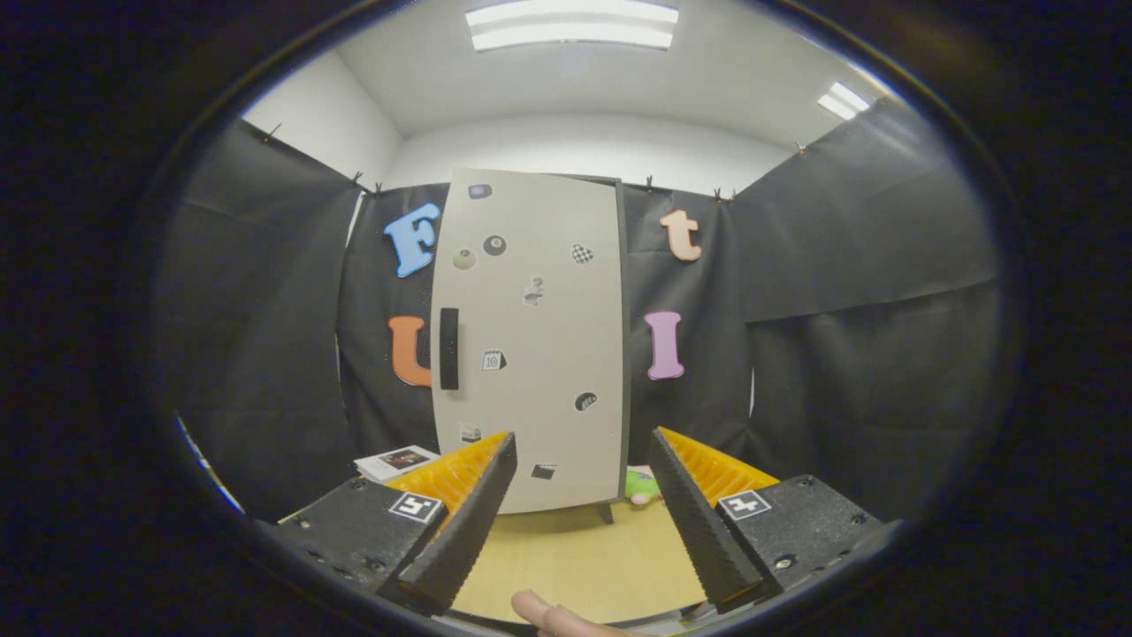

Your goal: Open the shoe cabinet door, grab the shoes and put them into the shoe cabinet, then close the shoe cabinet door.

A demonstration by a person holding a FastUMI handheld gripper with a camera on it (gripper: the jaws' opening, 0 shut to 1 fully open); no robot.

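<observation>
The gripper is spread wide, its two ribbed fingers standing well apart with nothing between them but bare floor. Each finger sits on a dark block that carries a small square black-and-white marker tag. Just below the gap, at the near edge, a person's fingertip pokes into sight over the light tan wooden floor, which runs forward from between the fingers.

Beyond the fingers, straight ahead, stands the tall pale grey shoe cabinet, upright on short dark legs, one of which shows at its lower right corner. Its flat door is closed and faces the gripper. A black vertical bar handle is fixed near the door's left edge, about halfway up. Small stickers are scattered across the door, some round and dark, one checkered, one like a little calendar leaf.

At the foot of the cabinet's right side, just past the right finger, a small green and pink soft-looking thing lies on the floor; what it is cannot be told. To the left of the cabinet, beside the left finger, a flat white printed card or booklet lies near the black cloth wall. Above the wall, long ceiling lights glow on a white ceiling.
</observation>
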